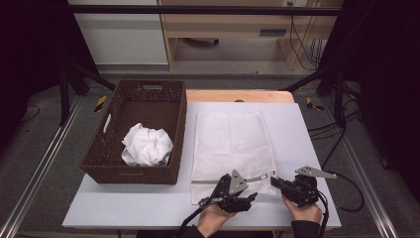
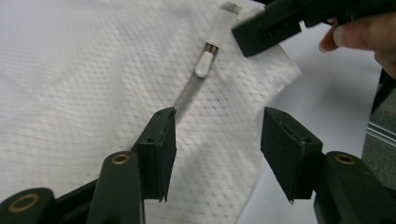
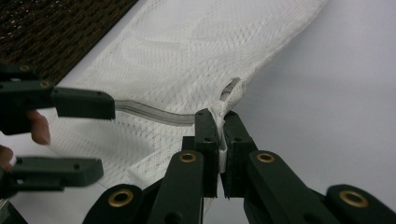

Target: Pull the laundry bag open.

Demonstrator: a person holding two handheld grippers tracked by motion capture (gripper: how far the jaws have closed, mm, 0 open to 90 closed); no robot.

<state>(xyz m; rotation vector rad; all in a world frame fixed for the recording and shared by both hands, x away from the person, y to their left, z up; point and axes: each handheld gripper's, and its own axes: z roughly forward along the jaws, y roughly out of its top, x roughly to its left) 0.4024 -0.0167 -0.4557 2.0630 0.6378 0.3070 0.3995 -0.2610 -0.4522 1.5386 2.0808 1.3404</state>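
Note:
A white mesh laundry bag (image 1: pixel 230 139) lies flat on the white table (image 1: pixel 148 206). Its zipper runs along the near edge. My right gripper (image 1: pixel 274 181) is at the bag's near right corner, shut on the white zipper pull (image 3: pixel 222 140). In the right gripper view the jaws (image 3: pixel 222 126) pinch that pull, and the grey zipper strip (image 3: pixel 149 112) curves away to the left. My left gripper (image 1: pixel 247 191) hovers open just left of it, over the mesh (image 2: pixel 93 70), with nothing between its jaws (image 2: pixel 217 135). The ribbed pull (image 2: pixel 219 28) leads up to the right gripper (image 2: pixel 261 32).
A brown woven basket (image 1: pixel 133 94) stands on the table's left half with a crumpled white cloth (image 1: pixel 147 145) inside. Its side (image 3: pixel 56 28) lies beyond the bag. The table's near edge is close under both hands. Dark frame posts and cables flank the table.

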